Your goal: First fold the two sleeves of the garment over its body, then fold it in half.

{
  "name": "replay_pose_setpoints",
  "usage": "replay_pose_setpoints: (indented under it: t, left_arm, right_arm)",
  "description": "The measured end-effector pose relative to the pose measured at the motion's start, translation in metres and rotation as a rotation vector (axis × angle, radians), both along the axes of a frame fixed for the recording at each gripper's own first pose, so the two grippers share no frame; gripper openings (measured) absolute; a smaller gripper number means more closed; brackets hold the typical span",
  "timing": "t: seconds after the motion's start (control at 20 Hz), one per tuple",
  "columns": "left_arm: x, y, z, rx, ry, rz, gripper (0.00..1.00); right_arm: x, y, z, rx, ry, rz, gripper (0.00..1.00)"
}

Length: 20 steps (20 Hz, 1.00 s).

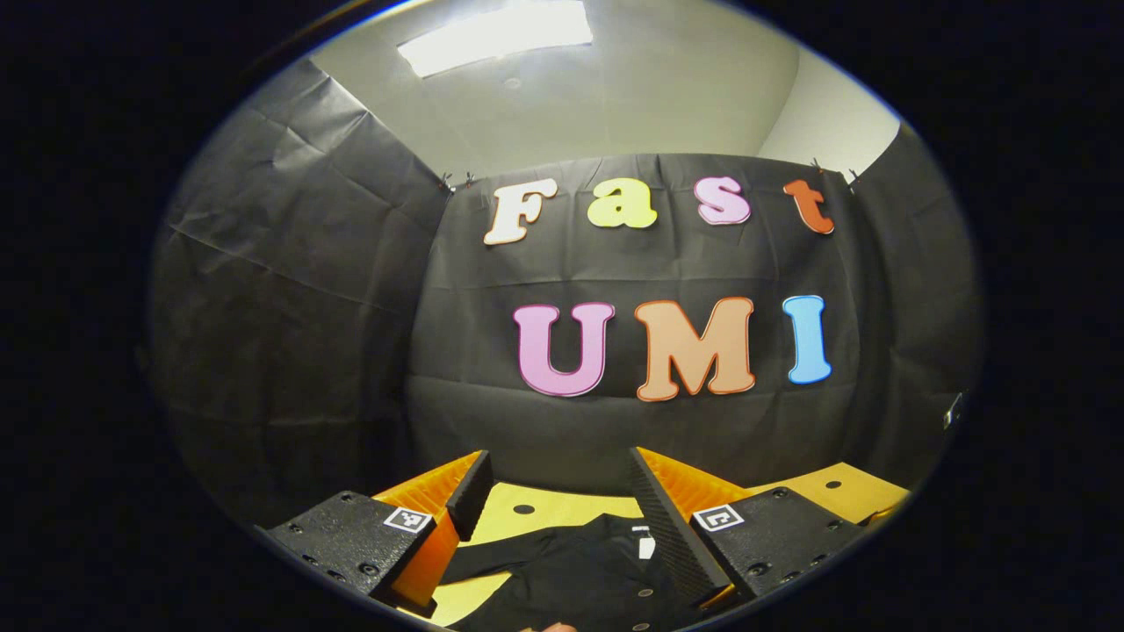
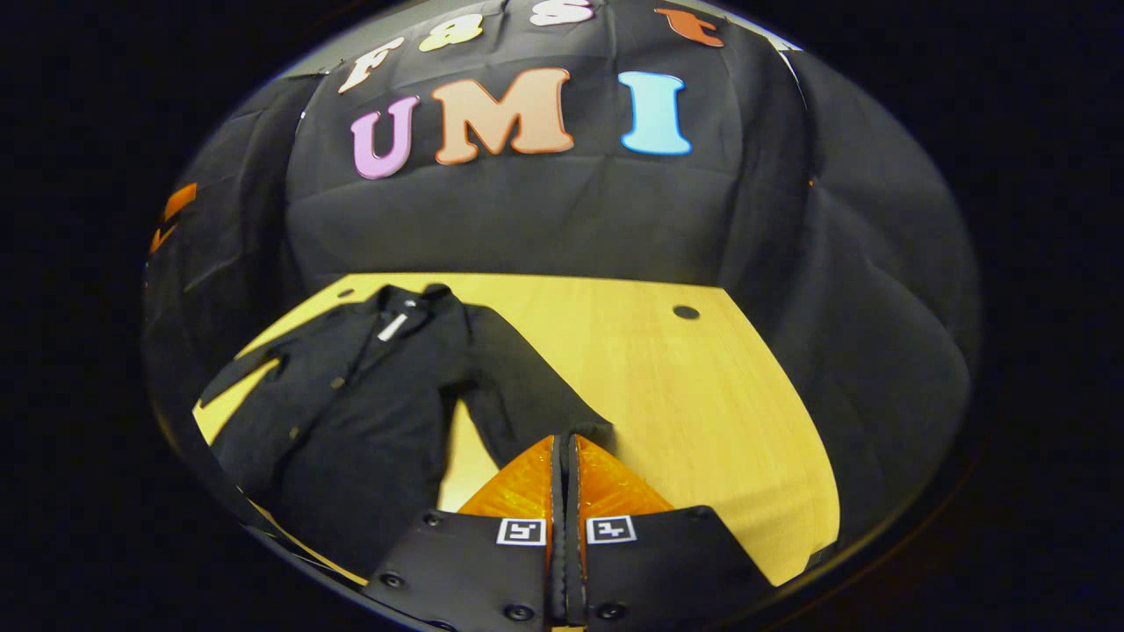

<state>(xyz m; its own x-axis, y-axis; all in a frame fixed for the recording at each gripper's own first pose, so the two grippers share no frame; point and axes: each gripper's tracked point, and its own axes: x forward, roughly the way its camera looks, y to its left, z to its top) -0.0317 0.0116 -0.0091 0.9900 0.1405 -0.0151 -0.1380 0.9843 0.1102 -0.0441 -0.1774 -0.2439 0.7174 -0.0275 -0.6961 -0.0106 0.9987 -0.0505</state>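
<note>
The black button-front garment (image 2: 351,412) lies flat at the left side of the yellow wooden bench (image 2: 667,395), collar toward the far edge. The left gripper (image 1: 562,491) hovers wide open above the collar, holding nothing. The right gripper (image 2: 566,456) has its jaws closed together at the cuff of the near sleeve (image 2: 518,386); whether cloth is pinched cannot be told. This sleeve should probably be lifted and carried leftward over the body, kept smooth. Dark holes (image 2: 686,312) dot the bench; nothing blocks the way.

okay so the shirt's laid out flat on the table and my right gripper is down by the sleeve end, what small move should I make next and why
Probably lift the right hand-held gripper and carry it toward the buttons. Its fingers look closed at the end of the near sleeve, though whether cloth is pinched can't be told. That sleeve lies spread off the black garment on the yellow table, not yet folded. The left hand-held gripper is open above the collar.
</note>
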Motion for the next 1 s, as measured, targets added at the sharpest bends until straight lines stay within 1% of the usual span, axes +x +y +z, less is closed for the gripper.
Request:
replay_pose_setpoints:
  t: [0.05, 0.1, 0.2, 0.55, 0.7, 0.75, 0.8, 0.85, 0.9, 0.95, 1.0]
  left_arm:
    - [0.001, 0.012, 0.004, 0.004, -0.014, 0.01, 0.92]
    - [0.004, 0.026, 0.005, 0.007, -0.009, 0.018, 0.92]
    - [0.005, 0.049, 0.007, 0.004, -0.013, 0.03, 0.92]
    - [0.005, 0.121, -0.007, -0.026, 0.009, 0.083, 0.92]
    - [0.003, 0.149, -0.016, -0.03, 0.026, 0.098, 0.92]
    - [0.003, 0.16, -0.02, -0.031, 0.033, 0.104, 0.92]
    - [0.003, 0.169, -0.024, -0.033, 0.043, 0.107, 0.92]
    - [0.003, 0.178, -0.029, -0.034, 0.054, 0.108, 0.92]
    - [0.003, 0.188, -0.031, -0.033, 0.062, 0.109, 0.92]
    - [0.004, 0.199, -0.034, -0.031, 0.072, 0.11, 0.93]
    - [0.003, 0.208, -0.035, -0.029, 0.076, 0.111, 0.92]
  right_arm:
    - [0.01, 0.013, 0.009, -0.006, -0.017, 0.016, 0.02]
    - [0.03, 0.04, 0.025, 0.018, -0.061, 0.033, 0.02]
    - [0.054, 0.077, 0.042, 0.053, -0.104, 0.056, 0.02]
    - [0.117, 0.196, 0.07, 0.064, -0.161, 0.201, 0.02]
    - [0.139, 0.243, 0.071, 0.066, -0.166, 0.251, 0.02]
    - [0.145, 0.26, 0.07, 0.069, -0.166, 0.266, 0.06]
    - [0.15, 0.277, 0.07, 0.071, -0.172, 0.284, 0.02]
    - [0.157, 0.296, 0.069, 0.071, -0.174, 0.304, 0.02]
    - [0.161, 0.314, 0.066, 0.071, -0.175, 0.323, 0.0]
    - [0.168, 0.343, 0.059, 0.072, -0.17, 0.353, 0.0]
    - [0.171, 0.361, 0.055, 0.074, -0.166, 0.37, 0.0]
